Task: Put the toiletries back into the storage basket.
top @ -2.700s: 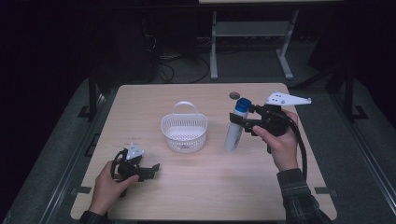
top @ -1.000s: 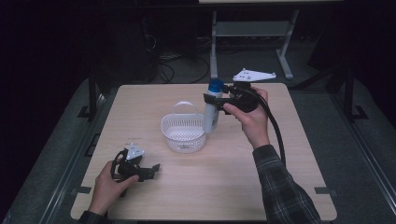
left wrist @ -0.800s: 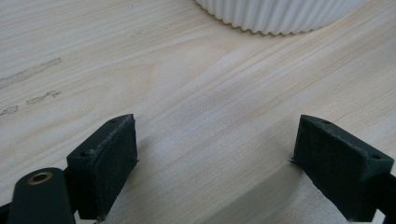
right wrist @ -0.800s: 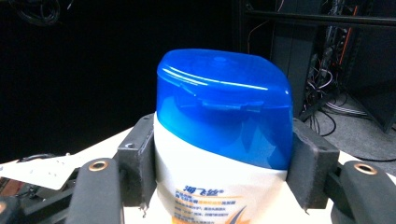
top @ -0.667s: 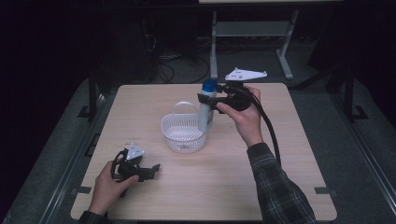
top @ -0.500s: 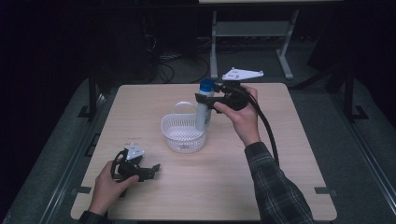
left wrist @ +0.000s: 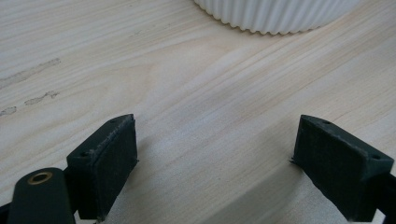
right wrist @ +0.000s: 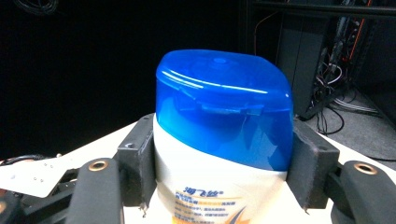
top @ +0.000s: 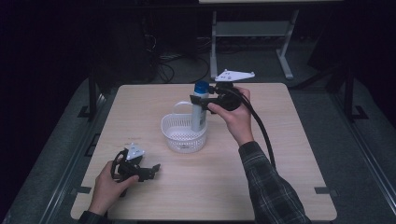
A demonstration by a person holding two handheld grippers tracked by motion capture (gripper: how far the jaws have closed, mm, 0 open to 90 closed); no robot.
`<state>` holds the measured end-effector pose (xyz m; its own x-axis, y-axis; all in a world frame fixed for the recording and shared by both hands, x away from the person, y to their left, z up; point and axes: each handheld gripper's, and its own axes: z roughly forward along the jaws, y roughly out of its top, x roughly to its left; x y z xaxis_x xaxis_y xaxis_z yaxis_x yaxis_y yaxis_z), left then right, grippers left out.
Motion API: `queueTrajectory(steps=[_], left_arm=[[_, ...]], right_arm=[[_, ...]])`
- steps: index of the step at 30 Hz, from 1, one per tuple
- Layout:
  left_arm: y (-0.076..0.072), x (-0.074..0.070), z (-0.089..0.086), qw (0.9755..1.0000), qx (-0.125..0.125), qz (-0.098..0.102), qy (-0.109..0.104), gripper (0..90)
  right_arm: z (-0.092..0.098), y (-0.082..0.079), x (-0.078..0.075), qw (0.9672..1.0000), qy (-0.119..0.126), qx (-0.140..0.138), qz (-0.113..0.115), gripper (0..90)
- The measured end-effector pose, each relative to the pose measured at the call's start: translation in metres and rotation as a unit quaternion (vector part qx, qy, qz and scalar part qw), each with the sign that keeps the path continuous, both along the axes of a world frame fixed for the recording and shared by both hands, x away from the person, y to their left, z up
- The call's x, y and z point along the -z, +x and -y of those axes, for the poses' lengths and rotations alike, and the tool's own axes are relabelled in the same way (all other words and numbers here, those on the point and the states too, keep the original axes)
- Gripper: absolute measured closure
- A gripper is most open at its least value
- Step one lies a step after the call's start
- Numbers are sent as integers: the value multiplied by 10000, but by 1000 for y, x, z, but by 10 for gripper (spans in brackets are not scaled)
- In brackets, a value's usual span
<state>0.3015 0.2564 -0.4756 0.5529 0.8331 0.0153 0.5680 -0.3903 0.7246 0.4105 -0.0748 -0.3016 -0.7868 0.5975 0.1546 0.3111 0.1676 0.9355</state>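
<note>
A white bottle with a blue cap [top: 199,108] hangs upright over the right part of a white ribbed basket [top: 173,127] in the middle of the table. My right gripper [top: 198,101] is shut on the bottle just under its cap [right wrist: 224,126], both black pads pressed against its sides. Near the front left of the table my left gripper [top: 154,169] rests low, held in a hand. In the left gripper view its jaws stand open above bare wood, and the basket's ribbed wall [left wrist: 275,16] lies ahead of them.
The light wooden table [top: 280,154] has free room on the right and along the front. A white metal stand [top: 252,37] and cables sit on the dark floor behind the table. A black cable [top: 261,135] trails from my right gripper along the forearm.
My right gripper has carried the bottle leftward from the right side of the table to above the basket and lowered it a little. The left gripper has stayed put.
</note>
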Motion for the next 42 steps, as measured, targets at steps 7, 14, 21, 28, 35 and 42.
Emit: queueTrajectory(steps=[7,14,21,28,35,42], left_arm=[[0,0,0,10000,-2,0,-3,127],[0,0,0,10000,-3,0,-5,127],[0,0,0,10000,-1,1,-3,127],[0,0,0,10000,-2,2,-4,127],[0,0,0,10000,2,-2,-3,127],[0,0,0,10000,0,-3,-2,127]], right_arm=[[-2,2,10,10000,-35,-3,-75,354],[-3,4,17,9998,-123,-19,-132,354],[-4,4,23,9998,-149,-22,-162,354],[-4,3,31,9995,-186,-20,-246,354],[-5,4,39,9992,-265,-32,-304,354],[-6,5,46,9988,-314,-32,-368,354]])
